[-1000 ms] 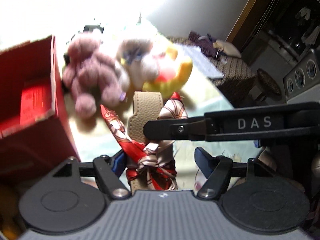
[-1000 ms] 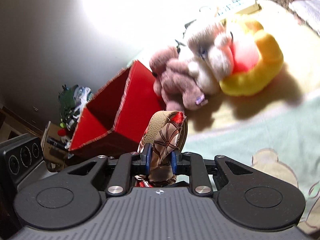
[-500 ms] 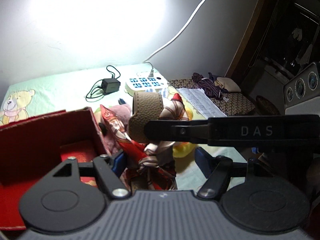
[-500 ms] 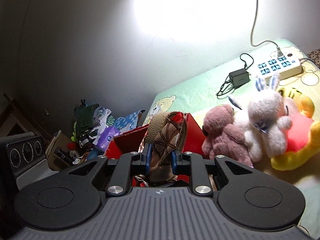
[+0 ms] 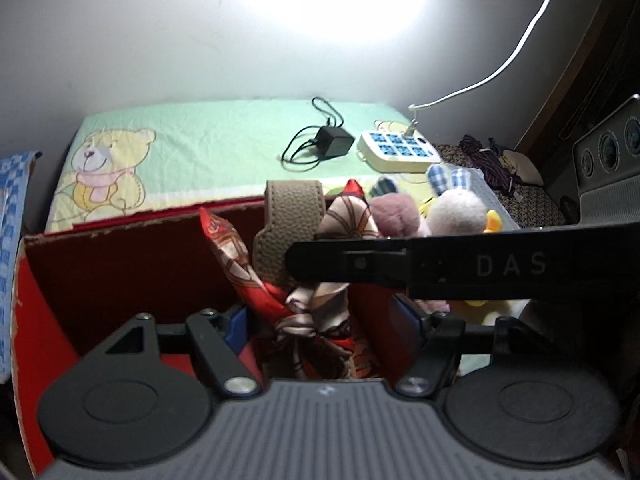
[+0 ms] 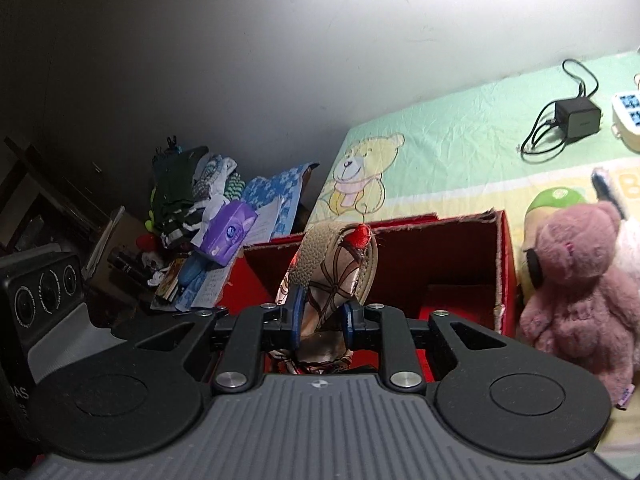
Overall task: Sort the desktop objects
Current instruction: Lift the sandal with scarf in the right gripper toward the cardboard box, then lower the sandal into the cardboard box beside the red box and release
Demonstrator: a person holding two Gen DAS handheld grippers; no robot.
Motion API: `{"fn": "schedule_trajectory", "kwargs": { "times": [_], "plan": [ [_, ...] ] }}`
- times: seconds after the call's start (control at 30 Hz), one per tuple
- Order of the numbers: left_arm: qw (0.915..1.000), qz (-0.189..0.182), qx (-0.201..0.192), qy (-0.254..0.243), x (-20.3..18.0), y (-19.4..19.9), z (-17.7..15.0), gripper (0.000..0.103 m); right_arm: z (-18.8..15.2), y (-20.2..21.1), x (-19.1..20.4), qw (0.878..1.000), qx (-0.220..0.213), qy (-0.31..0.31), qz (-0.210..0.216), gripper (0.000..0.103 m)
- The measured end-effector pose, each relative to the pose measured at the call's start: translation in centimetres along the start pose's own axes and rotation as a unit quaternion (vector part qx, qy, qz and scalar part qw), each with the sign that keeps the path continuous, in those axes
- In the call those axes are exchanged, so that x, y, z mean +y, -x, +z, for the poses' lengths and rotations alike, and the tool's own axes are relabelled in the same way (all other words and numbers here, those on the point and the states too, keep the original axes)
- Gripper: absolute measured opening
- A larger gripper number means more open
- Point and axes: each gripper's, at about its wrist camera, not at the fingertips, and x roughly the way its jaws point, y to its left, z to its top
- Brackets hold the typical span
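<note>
Here the right gripper [image 6: 321, 322] is clenched on a tan leather strap with a red-and-cream patterned scarf tied to it [image 6: 334, 276]: its 2 blue-padded fingers [image 6: 297, 318] press the strap from both sides, and the strap's loop rises above them. In the left wrist view the same strap and scarf [image 5: 294, 220] stand upright between the left gripper's [image 5: 322, 326] 2 fingers, which are spread wide, with the scarf's knot close by the left pad [image 5: 234, 322] and clear of the right one. The black finger of the right gripper, marked DAS, crosses that view level in front of the scarf.

The strap hangs over the open top of the red cardboard box [image 6: 502, 264], above its dark inside. A red flat piece lies on the floor of the box to the right [image 6: 456, 300].

Just right of the box a pink plush bear [image 6: 576, 280] sits on the sheet, beside a white plush rabbit [image 5: 456, 210], with a green-topped toy [image 6: 558, 200] behind the bear. Beyond the box lies the pale green sheet with a printed teddy bear [image 5: 200, 152]. Farther back on the sheet a black charger with a coiled cable [image 5: 334, 142] lies beside a white power strip [image 5: 398, 150], whose white cord runs up the wall. Left of the box, off the sheet, there is a heap of clothes and papers [image 6: 208, 208].
</note>
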Motion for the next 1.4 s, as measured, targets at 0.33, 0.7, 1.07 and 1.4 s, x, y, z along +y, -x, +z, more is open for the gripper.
{"fn": "schedule_trajectory", "kwargs": {
  "times": [0.33,0.7,1.07,1.4],
  "plan": [
    [0.9915,0.005,0.115,0.061,4.8,-5.0,-1.0,0.072,-0.2,-7.0,-1.2,0.993,0.112,-0.037,-0.028,0.022],
    [0.9733,0.003,0.206,0.101,6.4,-8.8,-0.9,0.072,-0.2,-9.8,-1.8,0.981,0.178,-0.021,-0.08,0.026],
    [0.9736,0.006,0.209,0.092,6.2,-8.6,-1.3,0.072,-0.3,-9.6,-2.1,0.978,0.176,-0.022,-0.107,0.027],
    [0.9757,0.003,0.203,0.081,6.1,-7.8,-1.7,0.072,-0.3,-9.3,-2.0,0.982,0.15,-0.014,-0.117,0.027]
  ]
}}
